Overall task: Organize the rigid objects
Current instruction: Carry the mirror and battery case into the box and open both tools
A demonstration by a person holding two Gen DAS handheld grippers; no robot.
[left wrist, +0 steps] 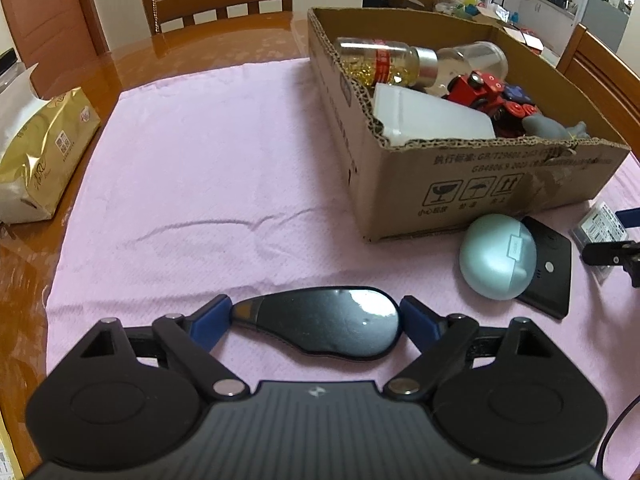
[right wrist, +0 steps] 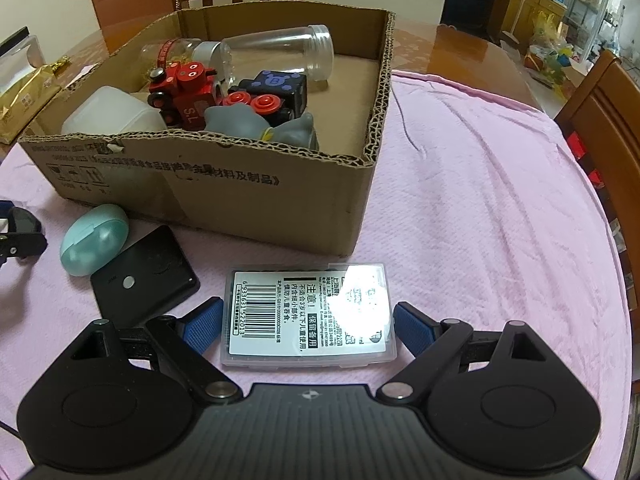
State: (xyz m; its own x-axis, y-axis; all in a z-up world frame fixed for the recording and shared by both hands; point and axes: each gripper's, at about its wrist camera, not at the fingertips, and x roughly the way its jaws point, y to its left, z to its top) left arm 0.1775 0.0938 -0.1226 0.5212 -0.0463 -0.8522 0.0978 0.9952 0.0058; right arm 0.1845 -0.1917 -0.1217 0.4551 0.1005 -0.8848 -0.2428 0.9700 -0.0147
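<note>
Two hand-held grippers were each poised over a thing to be packed, so the step in hand looked like the pick-up, with the lift and the drop into the box (right wrist: pixel 256 196) not yet begun. The left hand-held gripper (left wrist: pixel 316 322) stood with its jaws wide on either side of the dark glossy case (left wrist: pixel 328 328), which lay flat on the pink cloth (left wrist: pixel 208 160) on the worktop, near and left of the box; its blue pads (left wrist: pixel 210 322) sat just beside the case's ends, and whether they touched it could not be told. The right hand-held gripper (right wrist: pixel 308 324) likewise stood open around the clear labelled case (right wrist: pixel 310 316), which lay flat just in front of the box's near wall, with a gap showing at each pad (right wrist: pixel 202 326). Between the two, untouched, lay the mint oval case (right wrist: pixel 94 240) and the black square device (right wrist: pixel 146 276), touching one another and close under the box. The box already held jars, a white tub, toy trains and a grey figure, crowded at its left, with bare floor at its right. The next move, as I judged it, called for each pair of jaws to close squarely on its case, low enough to catch the thin edges, then to rise clear of the cardboard rim before crossing over. The dark case's slick rounded ends seemed likely to slip if pinched off-centre.
</note>
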